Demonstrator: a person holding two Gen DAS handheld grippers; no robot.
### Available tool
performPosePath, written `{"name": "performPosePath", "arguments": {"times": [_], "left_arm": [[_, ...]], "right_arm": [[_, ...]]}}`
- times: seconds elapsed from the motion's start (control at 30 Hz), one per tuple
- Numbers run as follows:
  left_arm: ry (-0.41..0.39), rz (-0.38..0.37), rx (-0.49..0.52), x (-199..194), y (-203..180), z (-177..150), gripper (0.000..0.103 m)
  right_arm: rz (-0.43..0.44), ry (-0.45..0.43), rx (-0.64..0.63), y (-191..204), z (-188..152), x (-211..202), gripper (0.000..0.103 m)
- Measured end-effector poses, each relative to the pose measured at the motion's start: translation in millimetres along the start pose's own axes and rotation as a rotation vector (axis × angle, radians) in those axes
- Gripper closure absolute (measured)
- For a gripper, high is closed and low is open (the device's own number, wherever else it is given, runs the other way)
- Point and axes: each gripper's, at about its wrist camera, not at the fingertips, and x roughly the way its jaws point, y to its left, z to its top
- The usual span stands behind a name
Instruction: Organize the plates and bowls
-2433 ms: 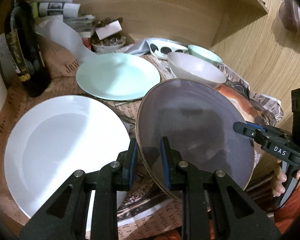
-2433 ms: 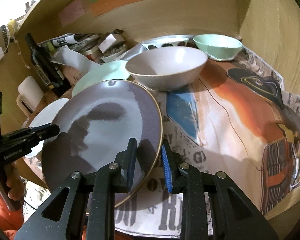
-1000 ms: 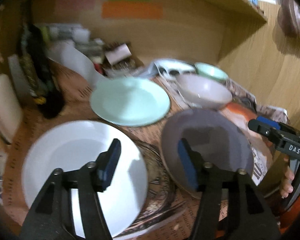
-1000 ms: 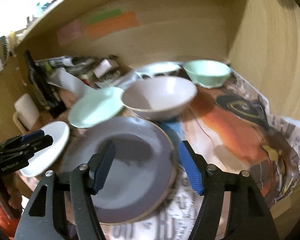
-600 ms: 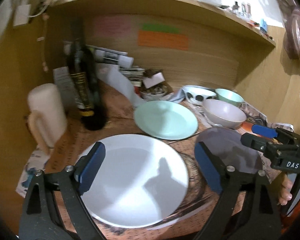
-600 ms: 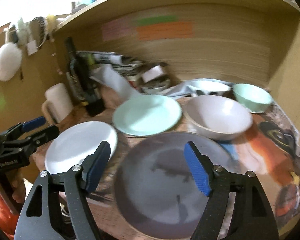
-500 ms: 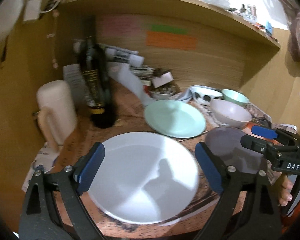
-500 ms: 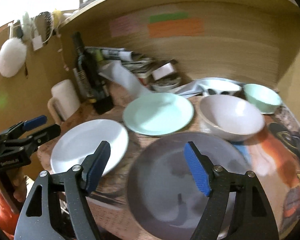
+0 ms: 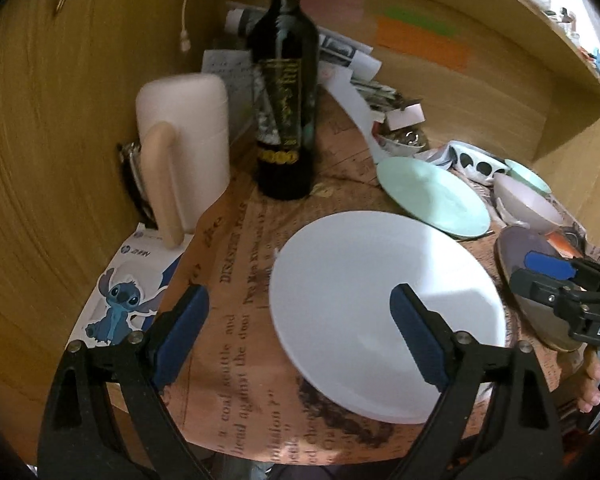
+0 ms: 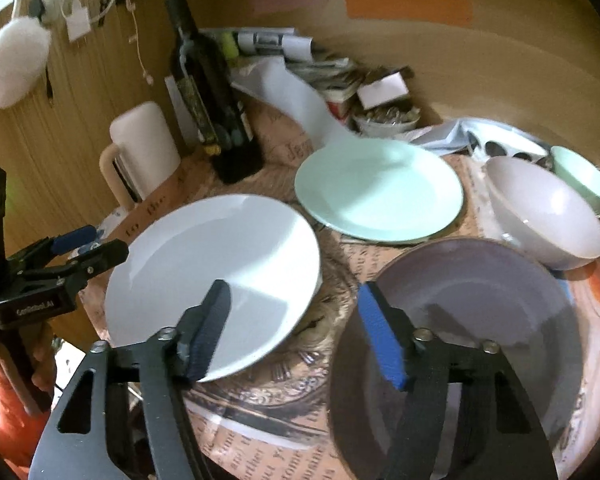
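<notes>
Left gripper: fingers wide, holding nothing, just eased inward; over white plate's 9 o'clock rim.
Right gripper: fingers half apart, just closing, empty.
White plate: flat on counter.
Grey plate: at its 3 o'clock.
Green plate: 1 o'clock.
Pale bowl: beside green plate.

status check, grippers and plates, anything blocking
Left gripper open, right gripper open and just closing, both empty. White plate, mint plate, grey plate flat, unstacked. Dark bottle behind, not blocking.
</notes>
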Motion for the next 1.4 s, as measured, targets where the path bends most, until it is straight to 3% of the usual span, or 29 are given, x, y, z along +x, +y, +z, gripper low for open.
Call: {"name": "performPosePath", "arguments": {"times": [0.27,0.33,0.63,1.1,1.4], "left_arm": [[0.053,-0.051,-0.009,17,13,-4,0.049],[0.07,-0.062,-0.009,23,16,-6,0.06],[0.093,-0.116,-0.011,34,22,-11,0.078],[0.097,-0.099,-0.015,33,31,-9,0.083],[0.121,-0.133,-0.021,35,31,-10,0.083]], "right_arm": [[-0.036,0.075,0.025,5,4,22,0.072],[-0.047,0.088,0.036,5,4,26,0.073],[-0.059,0.123,0.056,8,3,38,0.073],[-0.035,0.118,0.068,10,2,42,0.074],[0.0,0.136,0.069,12,0,46,0.073]]}}
